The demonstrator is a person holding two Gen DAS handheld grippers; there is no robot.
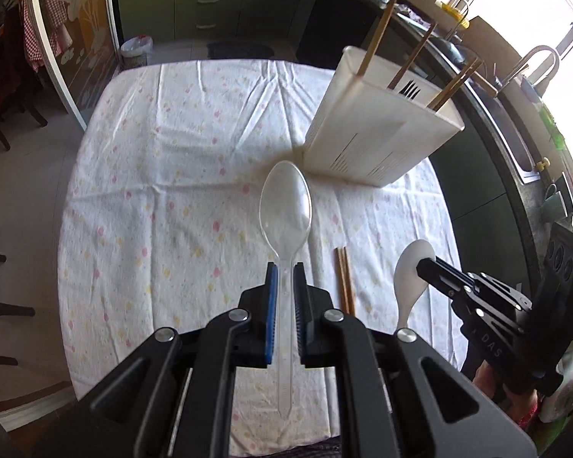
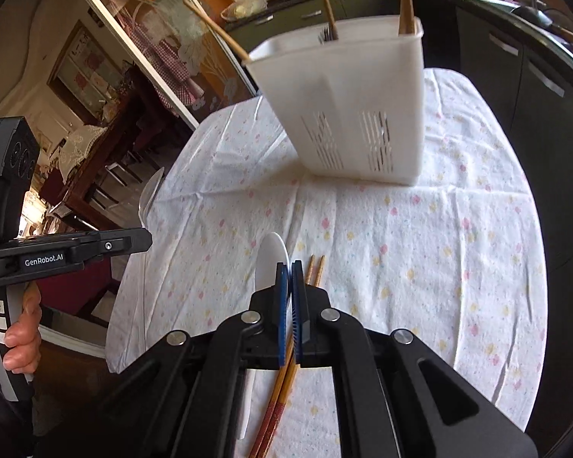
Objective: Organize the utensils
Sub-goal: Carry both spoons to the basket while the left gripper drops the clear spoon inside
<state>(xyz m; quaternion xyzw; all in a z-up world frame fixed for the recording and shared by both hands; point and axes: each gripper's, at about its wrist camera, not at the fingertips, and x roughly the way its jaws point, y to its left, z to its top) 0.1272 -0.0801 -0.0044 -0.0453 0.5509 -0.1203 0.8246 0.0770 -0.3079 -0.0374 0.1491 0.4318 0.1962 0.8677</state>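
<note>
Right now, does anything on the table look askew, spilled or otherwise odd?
Nothing spilled or broken. The white caddy stands upright on the cloth, holding chopsticks and a fork. A pair of chopsticks lies loose on the cloth. The left gripper holds a clear spoon; the right gripper is shut on a white spoon.

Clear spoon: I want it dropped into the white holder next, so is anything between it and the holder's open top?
Nothing visible blocks it. The clear spoon is in the left gripper; only bare cloth lies before the holder, though chopsticks and a fork already occupy its top.
</note>
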